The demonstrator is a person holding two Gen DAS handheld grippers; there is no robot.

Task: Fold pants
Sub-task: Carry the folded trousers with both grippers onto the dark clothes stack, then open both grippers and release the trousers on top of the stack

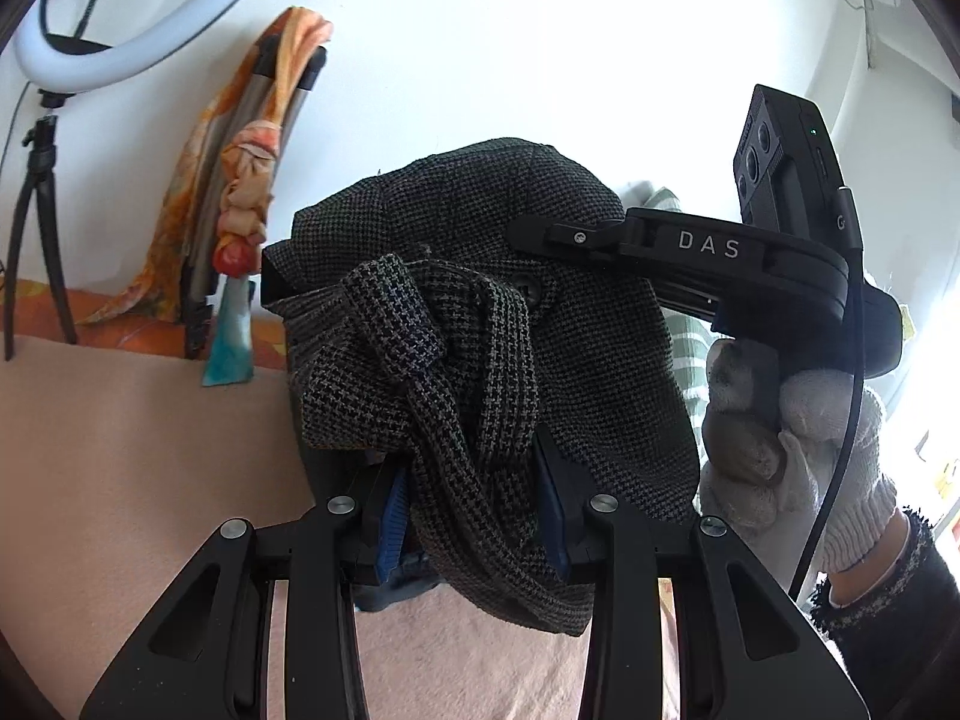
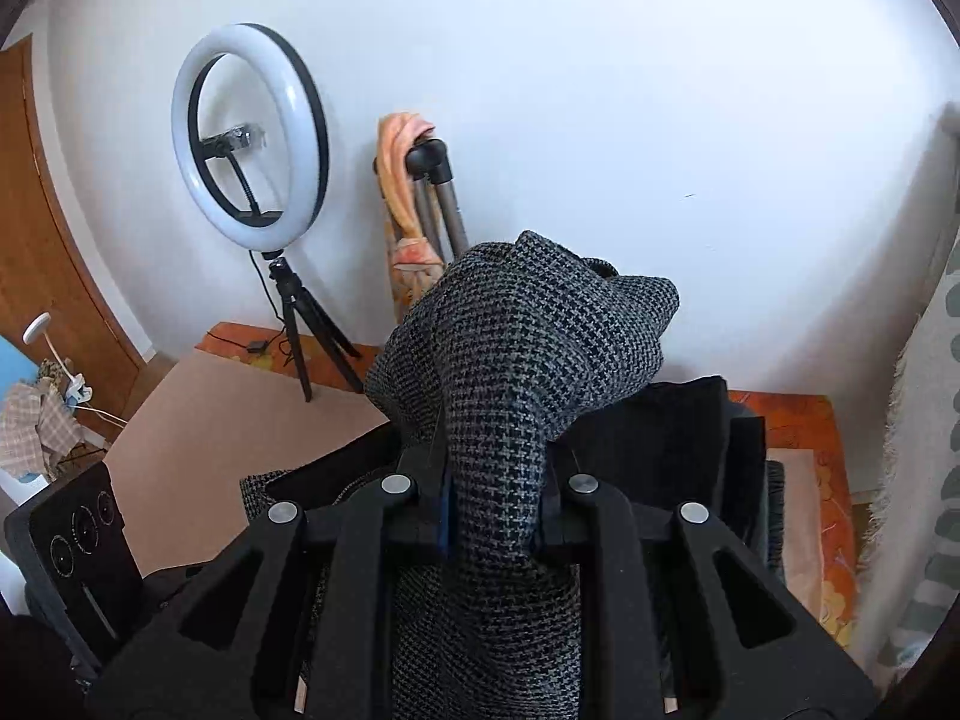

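The pants (image 1: 480, 324) are dark grey houndstooth cloth, bunched and lifted above the pink table (image 1: 132, 432). My left gripper (image 1: 474, 498) is shut on a twisted fold of them, its blue pads (image 1: 393, 516) pressing the cloth. My right gripper shows in the left wrist view (image 1: 540, 234) at the right, held by a white-gloved hand (image 1: 792, 420), its fingers against the cloth. In the right wrist view my right gripper (image 2: 495, 498) is shut on a thick bunch of the pants (image 2: 516, 360), which hides the fingertips.
A ring light (image 2: 249, 132) on a tripod (image 2: 306, 330) stands at the table's far edge by the white wall. A folded stand draped with orange cloth (image 1: 240, 192) leans there too. An orange patterned cover (image 2: 810, 480) lies at the right. The left gripper's body (image 2: 72, 546) sits low left.
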